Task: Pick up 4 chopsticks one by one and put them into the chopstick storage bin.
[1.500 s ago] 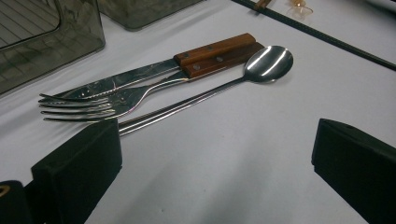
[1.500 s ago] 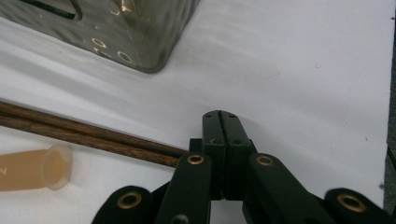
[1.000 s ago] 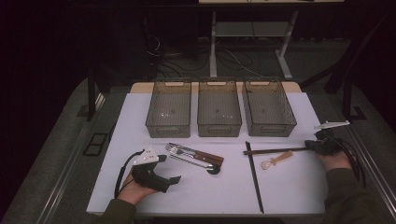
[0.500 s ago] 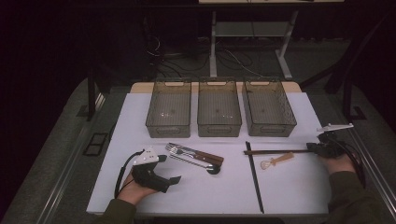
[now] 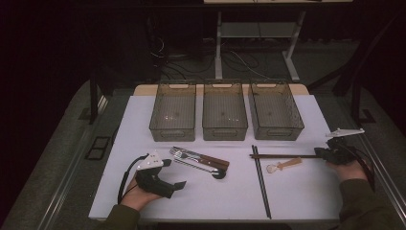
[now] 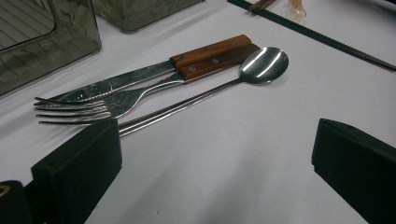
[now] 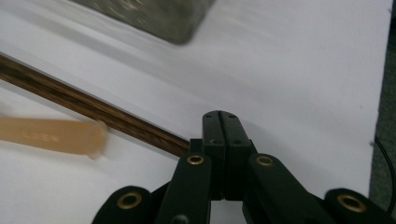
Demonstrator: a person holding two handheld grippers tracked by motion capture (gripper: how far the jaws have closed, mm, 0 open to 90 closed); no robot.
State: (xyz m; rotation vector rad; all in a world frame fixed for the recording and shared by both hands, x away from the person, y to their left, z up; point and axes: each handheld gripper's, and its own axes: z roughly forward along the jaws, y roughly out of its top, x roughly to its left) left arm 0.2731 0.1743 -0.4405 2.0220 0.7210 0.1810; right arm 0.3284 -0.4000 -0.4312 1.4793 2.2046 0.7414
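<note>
R tongs (image 5: 320,154) at the right edge of the white table (image 5: 297,201), held in a hand. Jaws pressed flat together, no gap seen in the right gripper view (image 7: 220,121). Tip right at the right end of the brown chopstick (image 5: 282,155). Stick runs in from the left and slips behind the left side of the jaws (image 7: 70,102). Can't tell if pinched or just touching.

Brown chopstick lying flat on the table, in front of the right bin (image 5: 275,112), pointing side to side. Crossing the black chopstick (image 5: 261,182) near its left end. Small wood spoon (image 5: 283,165) just beside it, on the near side, blurry in the right gripper view (image 7: 51,135).

L tongs (image 5: 174,173) low on the table at front left, in the other hand. Jaws wide apart, nothing btw them (image 6: 215,163). Pointing at the fork (image 6: 93,109), knife (image 6: 140,77) and metal spoon (image 6: 264,65), all side by side and touching, near but not touched.

Mid bin (image 5: 225,112) and left bin (image 5: 173,112) in a row w/ the right one, at the back.
</note>
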